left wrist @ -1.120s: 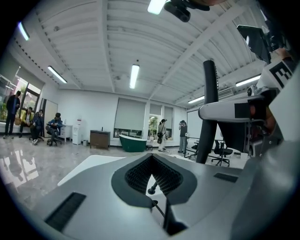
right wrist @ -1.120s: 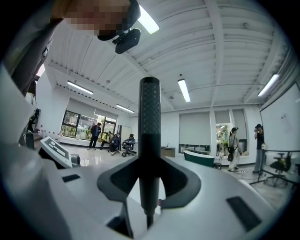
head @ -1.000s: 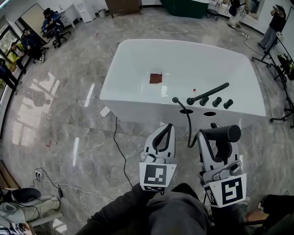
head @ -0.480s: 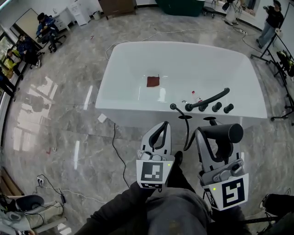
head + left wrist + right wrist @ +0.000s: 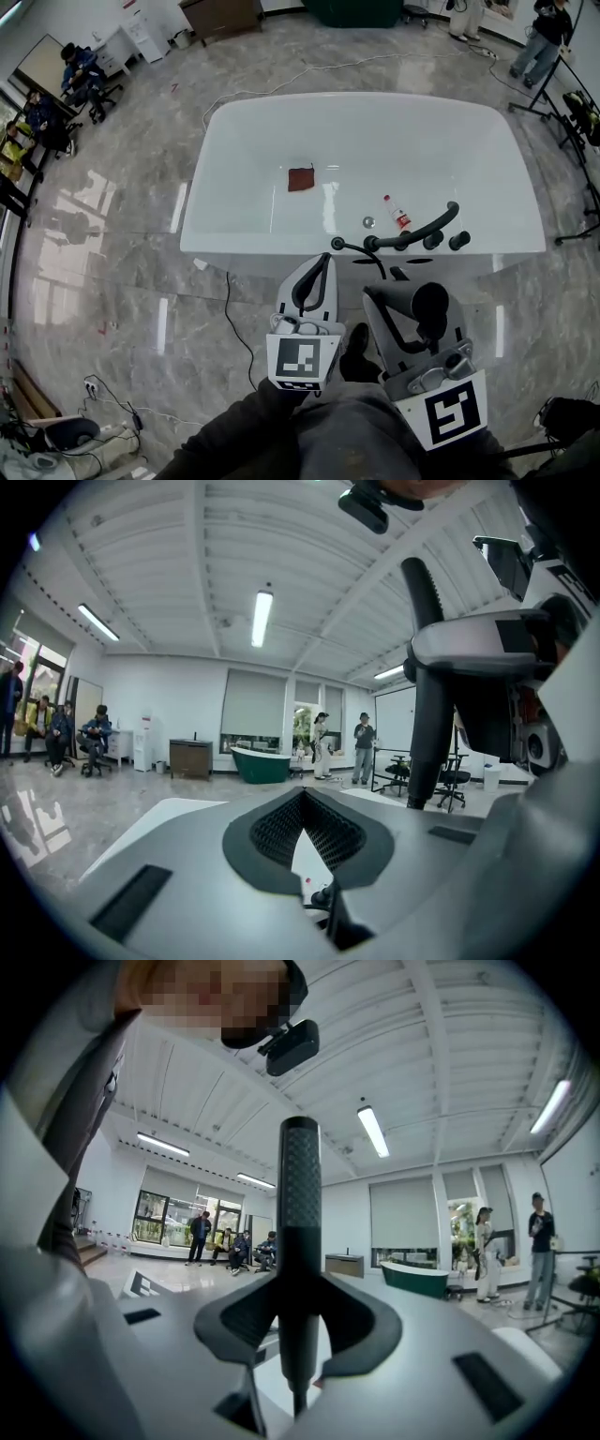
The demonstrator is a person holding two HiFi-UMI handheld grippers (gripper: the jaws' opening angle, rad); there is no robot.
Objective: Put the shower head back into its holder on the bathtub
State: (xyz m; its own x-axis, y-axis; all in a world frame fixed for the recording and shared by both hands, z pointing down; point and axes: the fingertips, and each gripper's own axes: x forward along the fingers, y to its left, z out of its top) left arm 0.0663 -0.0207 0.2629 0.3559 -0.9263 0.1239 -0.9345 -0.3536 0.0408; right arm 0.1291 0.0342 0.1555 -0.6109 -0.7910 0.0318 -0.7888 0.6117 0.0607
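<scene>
The white bathtub [image 5: 234, 239] lies straight ahead, with a black faucet [image 5: 412, 230] and knobs [image 5: 445, 240] on its near rim. My right gripper [image 5: 405, 298] [image 5: 300, 1321] is shut on the black shower head [image 5: 427, 304]; in the right gripper view its handle [image 5: 300, 1213] stands upright between the jaws. The black hose [image 5: 361, 251] curls from the rim towards it. My left gripper [image 5: 314, 277] [image 5: 302, 797] is shut with nothing in it, just short of the rim. The holder is hidden behind the grippers.
A dark red cloth [image 5: 301, 178] and a small bottle [image 5: 396, 212] lie inside the tub. A black cable [image 5: 232, 314] runs across the marble floor on the left. People sit at the far left [image 5: 75, 66], and stands [image 5: 572, 122] are at the right.
Both grippers have come closer to the tub's near rim. The right one, still holding the shower head, has shifted left in the picture. The bottle in the tub has come into view.
</scene>
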